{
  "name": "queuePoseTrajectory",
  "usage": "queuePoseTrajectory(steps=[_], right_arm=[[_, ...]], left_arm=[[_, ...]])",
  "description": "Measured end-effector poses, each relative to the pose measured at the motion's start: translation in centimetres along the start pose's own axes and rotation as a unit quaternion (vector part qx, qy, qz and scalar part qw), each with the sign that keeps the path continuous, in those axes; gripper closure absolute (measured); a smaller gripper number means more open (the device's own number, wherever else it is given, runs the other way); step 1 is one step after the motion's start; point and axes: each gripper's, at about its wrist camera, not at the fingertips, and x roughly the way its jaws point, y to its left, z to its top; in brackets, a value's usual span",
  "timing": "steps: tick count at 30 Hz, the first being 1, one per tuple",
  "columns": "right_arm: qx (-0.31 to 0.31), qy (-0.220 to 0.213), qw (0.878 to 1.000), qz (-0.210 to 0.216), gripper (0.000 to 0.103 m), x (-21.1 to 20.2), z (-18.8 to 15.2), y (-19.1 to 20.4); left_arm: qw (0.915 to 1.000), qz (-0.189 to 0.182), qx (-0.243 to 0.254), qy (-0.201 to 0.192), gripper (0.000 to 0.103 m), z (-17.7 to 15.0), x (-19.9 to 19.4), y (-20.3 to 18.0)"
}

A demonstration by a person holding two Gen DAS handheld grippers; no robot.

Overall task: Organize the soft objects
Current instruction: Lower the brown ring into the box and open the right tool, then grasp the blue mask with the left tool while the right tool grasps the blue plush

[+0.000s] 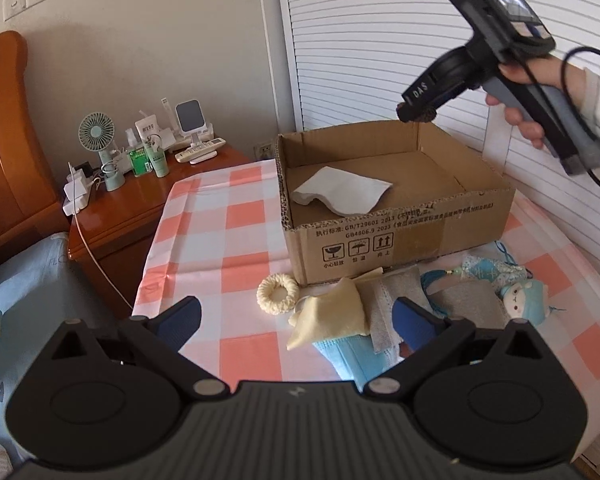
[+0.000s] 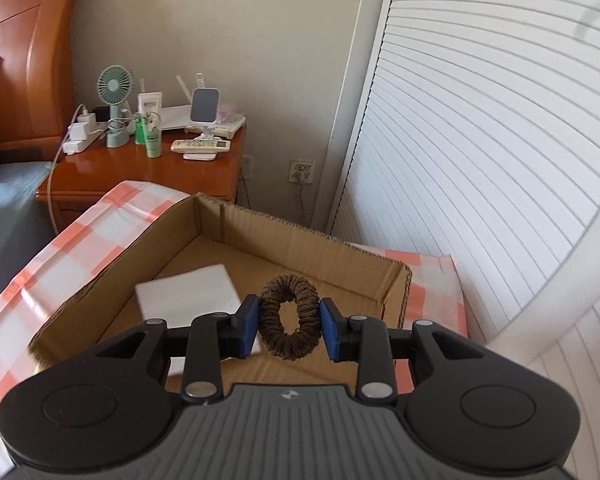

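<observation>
Two fingers (image 2: 251, 322) pinch brown scrunchie (image 2: 288, 322) | box (image 2: 300, 240) front rim hidden

The left gripper (image 1: 296, 320) is hovering, fingers spread, over a cream pouch (image 1: 332, 316) lying before a cardboard box (image 1: 400, 232) holding a white cloth (image 1: 342, 192).

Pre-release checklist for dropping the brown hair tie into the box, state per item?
1. Right gripper jaws clamp the brown hair tie: ok.
2. Hair tie is over the cardboard box opening, not the rim: ok.
3. Landing spot free: white cloth lies to the left, bare cardboard below: ok.
4. Left gripper open and away from the box, low over the pile on the tablecloth: ok.
5. Height above the box floor: cannot tell.
6. Cream hair tie and other items wait outside the box: ok.
</observation>
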Motion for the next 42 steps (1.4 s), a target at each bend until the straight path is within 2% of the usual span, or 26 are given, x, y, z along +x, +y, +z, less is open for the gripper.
queuePoseTrajectory(steps=[3, 4, 5, 11, 14, 18, 23, 28, 33, 36, 42], right_arm=[[0.006, 0.008, 1.000, -0.011, 0.036, 2.0, 1.1, -0.3], [0.010, 0.011, 1.000, -0.014, 0.017, 2.6, 1.4, -0.4], [0.015, 0.020, 1.000, -0.014, 0.011, 3.1, 1.5, -0.5], [0.012, 0.027, 0.999, -0.024, 0.010, 2.4, 1.1, -0.2], [0.022, 0.022, 0.999, -0.020, 0.002, 0.6, 0.3, -0.2], [0.041, 0.015, 0.999, -0.023, 0.000, -2.4, -1.5, -0.4], [0.070, 0.021, 0.997, -0.038, 0.000, -5.4, -5.3, -0.1], [0.075, 0.036, 0.994, -0.076, 0.000, -7.5, -10.6, 0.7], [0.121, 0.057, 0.989, -0.069, 0.000, -8.5, -15.7, 1.1], [0.133, 0.060, 0.988, -0.055, 0.000, -8.9, -17.8, 1.7], [0.108, 0.053, 0.992, -0.048, 0.000, -9.6, -20.4, 3.4]], left_arm=[[1.0000, 0.004, -0.004, 0.006, 0.002, -0.6, 0.1, 0.0], [0.9999, 0.005, -0.006, 0.007, 0.002, -0.7, 0.1, 0.0], [0.9999, 0.005, -0.009, 0.008, 0.002, -0.8, 0.1, 0.1], [0.9997, 0.009, -0.020, 0.007, 0.002, -0.9, 0.1, 0.4], [0.9997, 0.009, -0.024, 0.006, 0.002, -0.9, -0.1, 0.5], [0.9996, 0.008, -0.028, -0.002, 0.001, -1.1, -0.5, 0.7], [0.9998, 0.000, -0.021, -0.004, 0.001, -1.3, -0.7, 1.0], [1.0000, 0.000, -0.008, 0.002, 0.001, -1.9, -0.3, 0.7], [0.9995, -0.002, 0.026, 0.016, 0.001, -2.9, 0.4, -0.5], [0.9989, -0.021, 0.033, 0.025, 0.001, -3.2, 0.8, -1.0], [0.9973, -0.063, 0.017, 0.034, 0.001, -2.4, 1.6, -1.5]])
